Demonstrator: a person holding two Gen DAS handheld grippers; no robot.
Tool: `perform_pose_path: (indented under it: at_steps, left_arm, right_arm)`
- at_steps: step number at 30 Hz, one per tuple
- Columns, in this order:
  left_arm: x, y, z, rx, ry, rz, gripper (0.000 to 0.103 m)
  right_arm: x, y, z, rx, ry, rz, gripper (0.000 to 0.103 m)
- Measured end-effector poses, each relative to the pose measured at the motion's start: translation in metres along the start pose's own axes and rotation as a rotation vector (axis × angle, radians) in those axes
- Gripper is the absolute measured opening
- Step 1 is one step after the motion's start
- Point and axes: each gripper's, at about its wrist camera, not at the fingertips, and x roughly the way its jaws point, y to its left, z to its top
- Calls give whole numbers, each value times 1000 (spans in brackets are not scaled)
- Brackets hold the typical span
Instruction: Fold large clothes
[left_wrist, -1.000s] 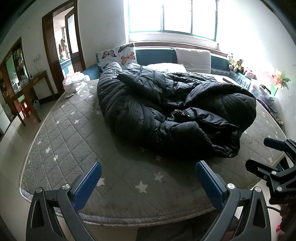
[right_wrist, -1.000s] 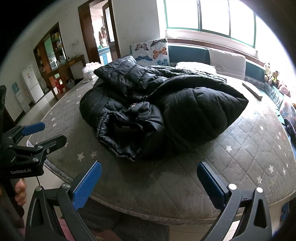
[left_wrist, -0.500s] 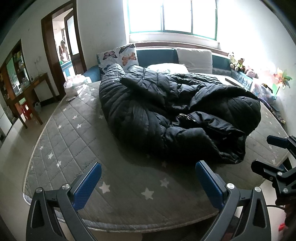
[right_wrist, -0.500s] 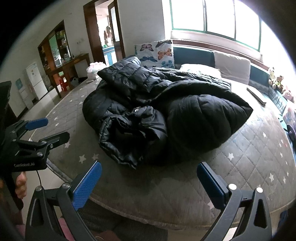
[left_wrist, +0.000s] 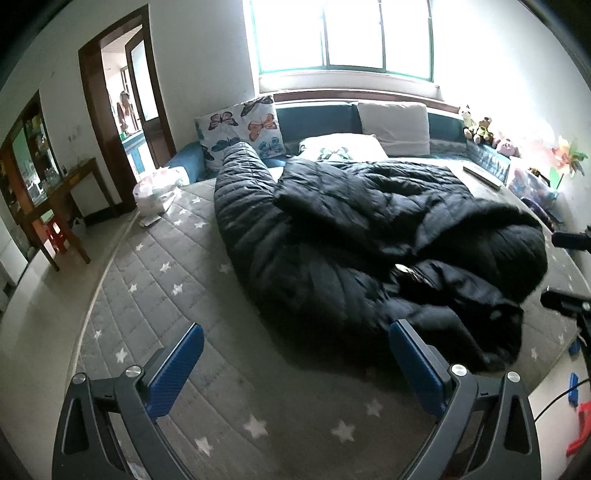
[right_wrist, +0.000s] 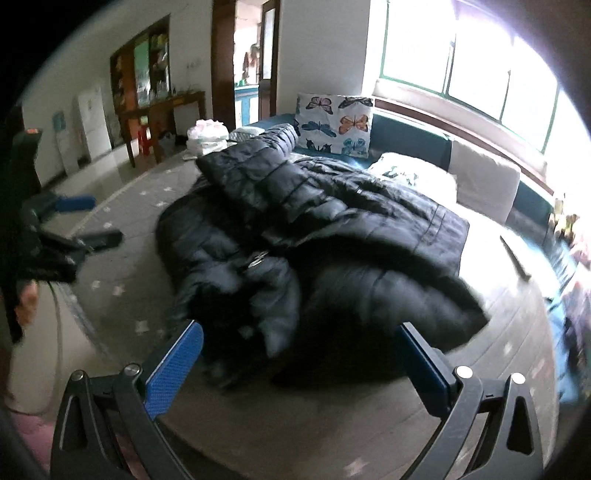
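On the bed (left_wrist: 155, 295), the black puffer coat (left_wrist: 369, 240) lies bunched; I hold the left hand-held gripper (left_wrist: 295, 365) and right hand-held gripper (right_wrist: 301, 363) spread wide and empty, ready to reach in.

A home bedroom: round bed (left_wrist: 155, 280), butterfly pillow (left_wrist: 243, 127), soft toys (left_wrist: 478, 127).

Jacket (left_wrist: 369, 243) lay heaped mid-frame on the mattress (left_wrist: 177, 295). Butterfly pillow (left_wrist: 243, 125) stood behind it, upper centre. Bag (left_wrist: 155, 188) sat at the mattress's left edge; table (left_wrist: 62, 192) far left. Probably a remote (left_wrist: 482, 175) lay upper right.
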Motion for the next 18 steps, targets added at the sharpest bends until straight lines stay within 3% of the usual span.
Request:
perform_pose_path:
  at_steps: [5, 11, 18]
  left_arm:
    - [25, 23, 22, -25, 22, 32, 103]
    - [59, 37, 43, -48, 55, 16, 103]
    - [93, 43, 56, -59, 85, 1, 103]
  right_arm:
    - [35, -10, 33, -155, 66, -129, 103]
    - [86, -3, 57, -332, 161, -163, 103]
    - [147, 19, 59, -554, 296, -259, 99]
